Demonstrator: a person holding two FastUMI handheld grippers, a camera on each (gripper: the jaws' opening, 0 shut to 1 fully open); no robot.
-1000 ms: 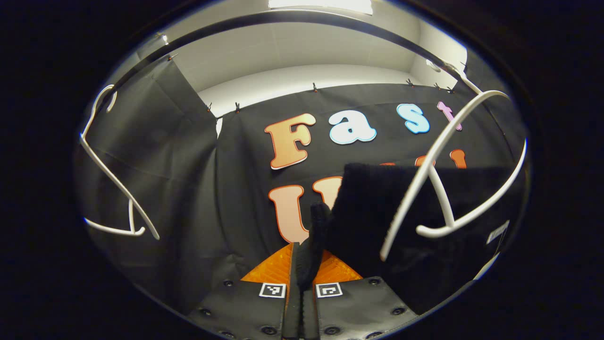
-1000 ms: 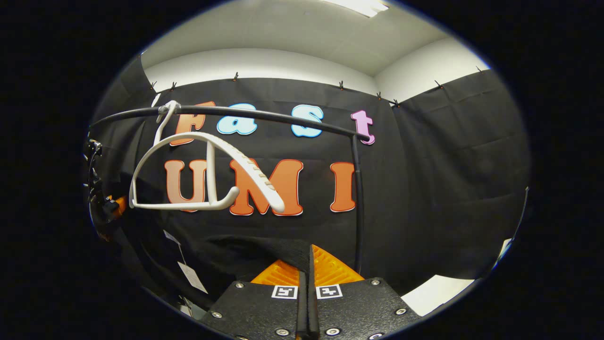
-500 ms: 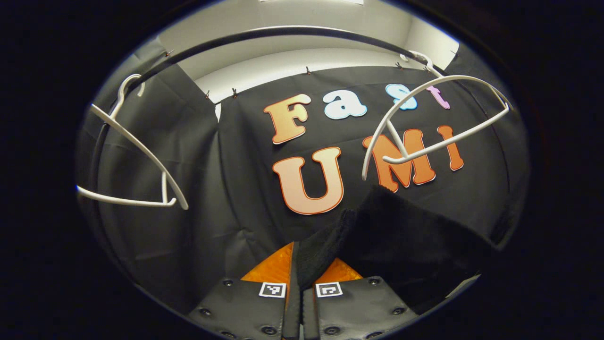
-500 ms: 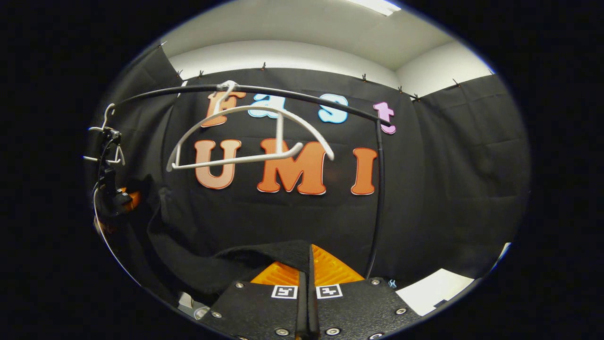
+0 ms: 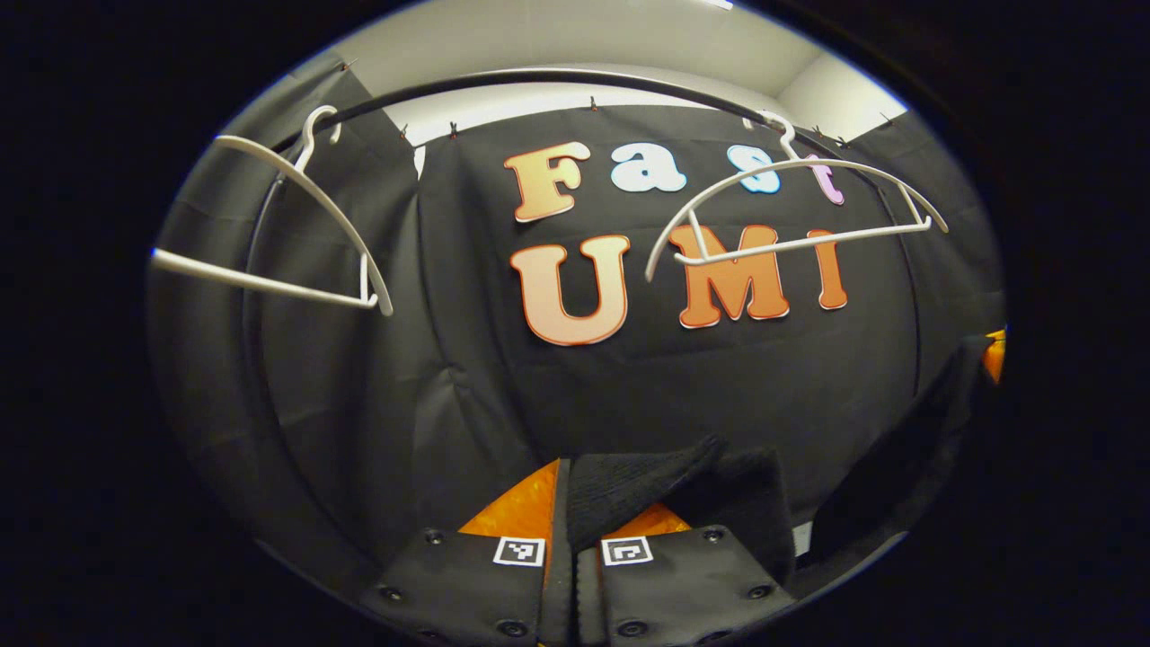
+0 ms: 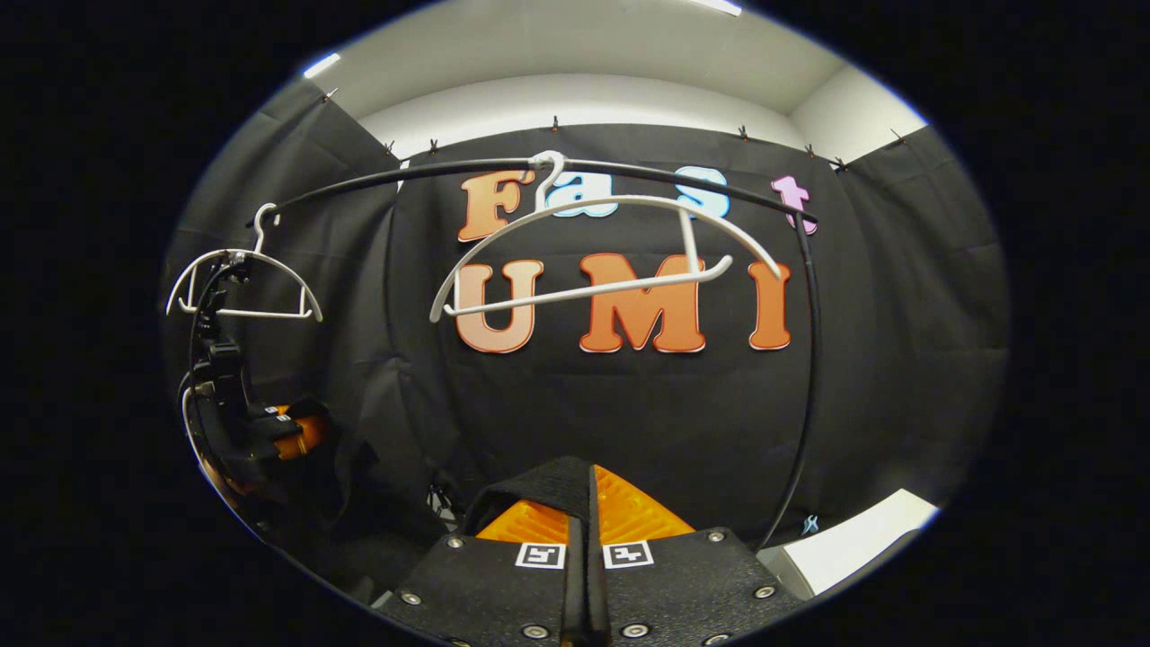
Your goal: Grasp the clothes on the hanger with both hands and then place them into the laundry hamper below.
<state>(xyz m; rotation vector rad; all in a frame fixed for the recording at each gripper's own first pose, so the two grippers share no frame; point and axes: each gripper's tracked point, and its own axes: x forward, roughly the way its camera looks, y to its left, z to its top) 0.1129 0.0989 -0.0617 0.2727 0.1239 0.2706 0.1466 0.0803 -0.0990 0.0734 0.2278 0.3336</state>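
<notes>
A black knit garment (image 5: 647, 490) is off the hanger and hangs between the two grippers. My left gripper (image 5: 575, 521) is shut on one edge of it, the cloth bunching out to the right between the orange fingers. My right gripper (image 6: 588, 503) is shut on the other edge of the garment (image 6: 539, 481), which droops away to the left toward the left gripper (image 6: 269, 431) seen farther off. The bare white hanger (image 6: 602, 261) it came from hangs on the black rail (image 6: 422, 172), also seen as the white hanger (image 5: 791, 216) at upper right. The hamper is out of sight.
A second bare white hanger (image 5: 287, 234) hangs at the rail's left end, visible too as the small hanger (image 6: 238, 283). The rail's black upright post (image 6: 804, 404) stands to the right. A white surface (image 6: 853, 544) lies at lower right.
Both grippers have come down and back with the garment, which slid off the hanger. The rail and hangers now sit higher and farther off, and the hanger is swinging bare.
</notes>
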